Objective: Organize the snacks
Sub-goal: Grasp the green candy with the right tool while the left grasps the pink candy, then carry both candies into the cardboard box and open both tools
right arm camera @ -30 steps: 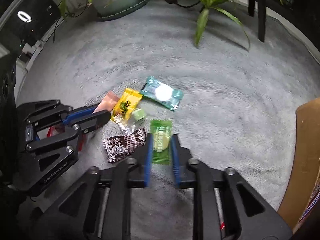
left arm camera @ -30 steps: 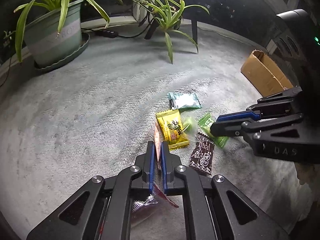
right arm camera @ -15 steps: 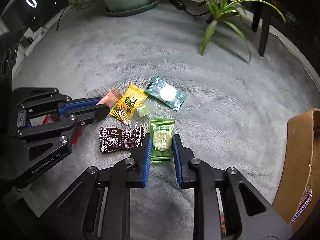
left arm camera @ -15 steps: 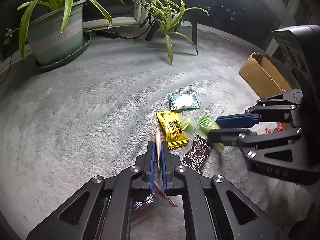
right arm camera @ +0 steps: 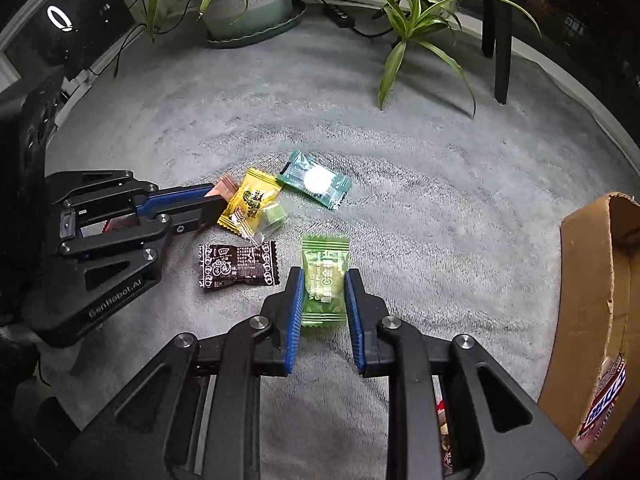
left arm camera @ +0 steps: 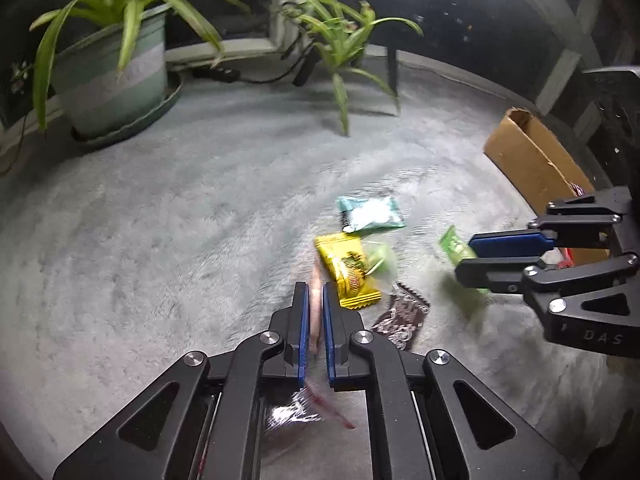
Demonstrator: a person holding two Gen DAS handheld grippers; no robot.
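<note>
Several snack packets lie on a grey carpet. My left gripper is shut on a thin pink-brown packet, also seen in the right wrist view. My right gripper is shut on a green plum-candy packet and holds it above the carpet; it shows in the left wrist view. On the carpet lie a yellow packet, a small clear-wrapped green candy, a teal packet and a dark brown packet.
An open cardboard box with snack bars inside stands at the right, also in the left wrist view. A potted plant and a smaller plant stand at the carpet's far edge, with a power strip and a chair leg.
My right gripper has lifted the green packet off the carpet and drawn it right, away from the pile. My left gripper still holds the pink-brown packet in about the same place.
</note>
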